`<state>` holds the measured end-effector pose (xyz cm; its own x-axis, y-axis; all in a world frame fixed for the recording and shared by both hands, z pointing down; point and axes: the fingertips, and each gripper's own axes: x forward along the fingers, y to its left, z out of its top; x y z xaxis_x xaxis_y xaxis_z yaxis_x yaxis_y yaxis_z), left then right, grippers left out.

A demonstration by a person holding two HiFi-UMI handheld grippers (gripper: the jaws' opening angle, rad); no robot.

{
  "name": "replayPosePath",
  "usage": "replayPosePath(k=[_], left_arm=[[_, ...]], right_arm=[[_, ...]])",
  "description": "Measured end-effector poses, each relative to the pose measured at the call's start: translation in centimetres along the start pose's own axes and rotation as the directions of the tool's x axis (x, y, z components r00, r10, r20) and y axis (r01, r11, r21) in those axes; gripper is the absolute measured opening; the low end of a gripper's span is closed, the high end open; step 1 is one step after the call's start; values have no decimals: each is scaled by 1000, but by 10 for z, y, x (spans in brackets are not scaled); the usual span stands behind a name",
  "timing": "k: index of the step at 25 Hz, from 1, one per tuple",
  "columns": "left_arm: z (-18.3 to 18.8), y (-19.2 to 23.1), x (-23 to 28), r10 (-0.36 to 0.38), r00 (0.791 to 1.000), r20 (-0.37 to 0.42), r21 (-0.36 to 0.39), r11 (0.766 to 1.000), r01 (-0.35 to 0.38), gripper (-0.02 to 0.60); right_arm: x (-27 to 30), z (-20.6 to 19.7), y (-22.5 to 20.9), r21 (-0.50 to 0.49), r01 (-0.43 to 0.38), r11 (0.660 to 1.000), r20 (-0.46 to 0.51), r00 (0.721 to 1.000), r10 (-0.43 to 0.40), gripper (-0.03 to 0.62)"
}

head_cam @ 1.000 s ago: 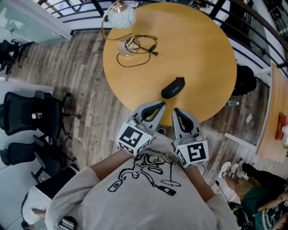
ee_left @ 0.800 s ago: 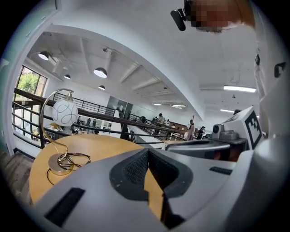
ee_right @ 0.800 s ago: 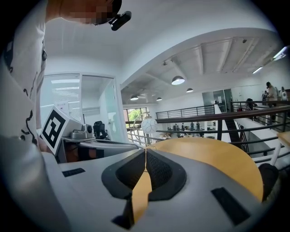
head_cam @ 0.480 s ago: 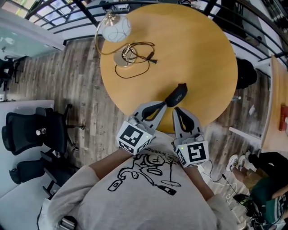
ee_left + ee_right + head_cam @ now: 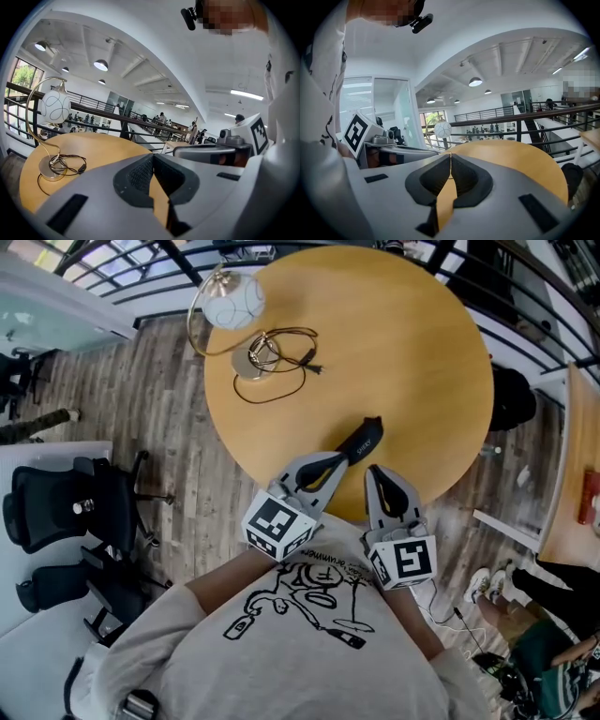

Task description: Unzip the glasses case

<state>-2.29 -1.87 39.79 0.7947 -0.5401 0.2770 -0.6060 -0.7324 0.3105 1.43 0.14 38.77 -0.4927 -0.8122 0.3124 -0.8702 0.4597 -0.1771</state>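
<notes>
Pos: case (image 5: 362, 439) lies on bench (image 5: 412, 343) close to its near edge, just ahead of both tools. Long axis runs diagonal: near end toward left hand-held gripper (image 5: 339, 459), far end up & right, toward bench centre. Left tip sits right at the near end; touching or not, can't tell. Right hand-held gripper (image 5: 374, 471) is beside that end, slightly apart. Both clenched, nothing btwn jaws. Zip pull not visible. Judgement: left is nearer, so prob. steadies the case; right must open before taking the pull.

The grey left gripper (image 5: 341, 459) has closed in on the black oval glasses case (image 5: 363, 437). The grey right gripper (image 5: 373, 471) has advanced alongside.
</notes>
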Motion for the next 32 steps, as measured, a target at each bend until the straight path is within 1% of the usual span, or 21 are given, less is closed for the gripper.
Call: replayPosePath(k=[2,4,10,11,12,14,16,18,22,25,26,29,32], left_arm=[[1,1,2,9,1000,2,-2,1000,-9,8],[-2,2,7,-1,1000,-16,-2,1000,1,8],[-35,3,30,-72,990,-122,-10,997,71,11],[-41,4,35,-85,986,-144,-23,996,83,17],[-48,5,39,-98,981,-169,-37,995,94,44],[-61,10,47,-112,968,-224,-44,994,105,119],[-74,17,54,-116,957,-266,-41,993,109,148],[-88,25,62,-124,945,-304,-48,992,114,161],[-123,41,83,-150,912,-382,-97,988,122,190],[-154,54,97,-155,883,-443,-107,987,120,210],[-164,58,103,-156,873,-462,-115,987,116,226],[-192,68,119,-162,847,-506,-159,983,93,241],[-217,72,133,-174,812,-557,-162,982,98,261]], right_arm=[[-1,-2,-6,6,-4,1000,-5,1000,4,23],[-2,-7,-11,20,-3,1000,-15,1000,3,23],[2,-17,-20,32,-17,999,-48,999,18,23],[3,-19,-22,34,-15,999,-55,998,17,23],[2,-22,-24,38,-13,999,-63,998,15,23],[3,-28,-26,44,-14,999,-80,997,17,23],[5,-36,-26,48,-25,999,-102,994,30,23],[8,-46,-25,54,-39,998,-125,991,46,23],[18,-68,-30,52,-47,998,-173,983,55,23],[25,-87,-33,55,-56,997,-210,976,66,23],[28,-92,-34,55,-59,997,-219,973,70,23],[32,-100,-38,57,-63,996,-234,969,74,23],[34,-104,-39,64,-60,996,-239,968,74,23]])
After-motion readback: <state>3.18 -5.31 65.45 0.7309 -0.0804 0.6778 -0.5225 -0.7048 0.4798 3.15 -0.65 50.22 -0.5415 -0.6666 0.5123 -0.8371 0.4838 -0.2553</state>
